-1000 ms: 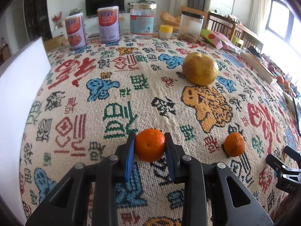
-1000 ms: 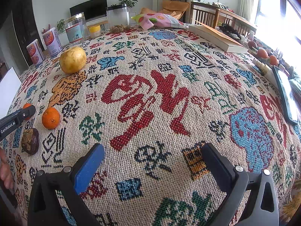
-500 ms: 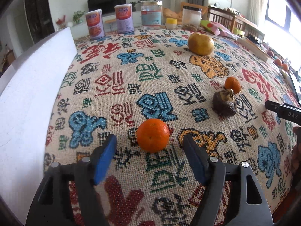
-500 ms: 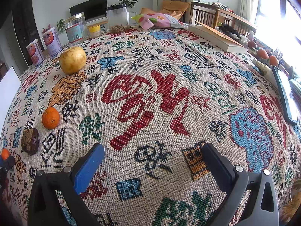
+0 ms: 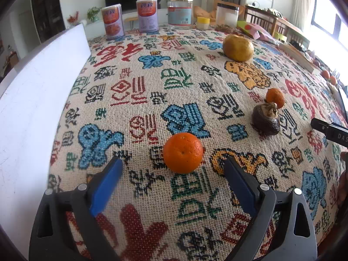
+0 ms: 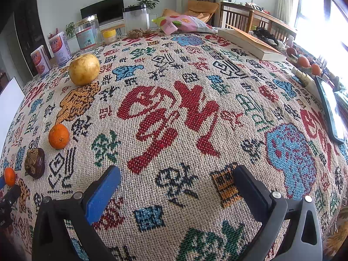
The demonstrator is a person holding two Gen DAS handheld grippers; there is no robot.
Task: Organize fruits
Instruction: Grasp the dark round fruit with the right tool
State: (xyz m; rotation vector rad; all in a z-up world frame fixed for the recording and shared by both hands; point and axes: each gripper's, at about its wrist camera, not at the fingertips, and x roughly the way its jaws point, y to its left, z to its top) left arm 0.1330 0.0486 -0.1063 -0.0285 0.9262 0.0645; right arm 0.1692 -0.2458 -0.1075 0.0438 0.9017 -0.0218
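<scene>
Now the left gripper (image 5: 173, 169) stands wide open, holding nothing, and the orange mandarin (image 5: 182, 152) sits free on the woven tablecloth (image 5: 184, 74) just ahead of the gap between the two fingers, touching neither. It seems this fruit is set at the near end of a line: beyond it lie a dark brown wrinkled fruit (image 5: 265, 120), a smaller mandarin (image 5: 275, 97) just beside that one, and a big yellow-green round fruit (image 5: 238, 47) far back.

To finish this step well, I would draw the gripper straight back and a little up, so the blue pads (image 5: 106, 187) do not brush the mandarin. It is round and smooth, so a small touch could make it roll, though the coarse weave gives some grip.

The right gripper (image 6: 177, 187) is also wide open and empty, above a bare part of the cloth, well apart from all fruits. In its view the same row runs along the left edge; whether the fruits are evenly spaced is hard to tell because of the strong lens bending.

The dark fruit has a rough, dry skin with a crumpled top, so it should sit steady. The big fruit looks firm, with dull, slightly pitted skin. A white board (image 5: 39, 100) stands at the left side of the cloth.
</scene>
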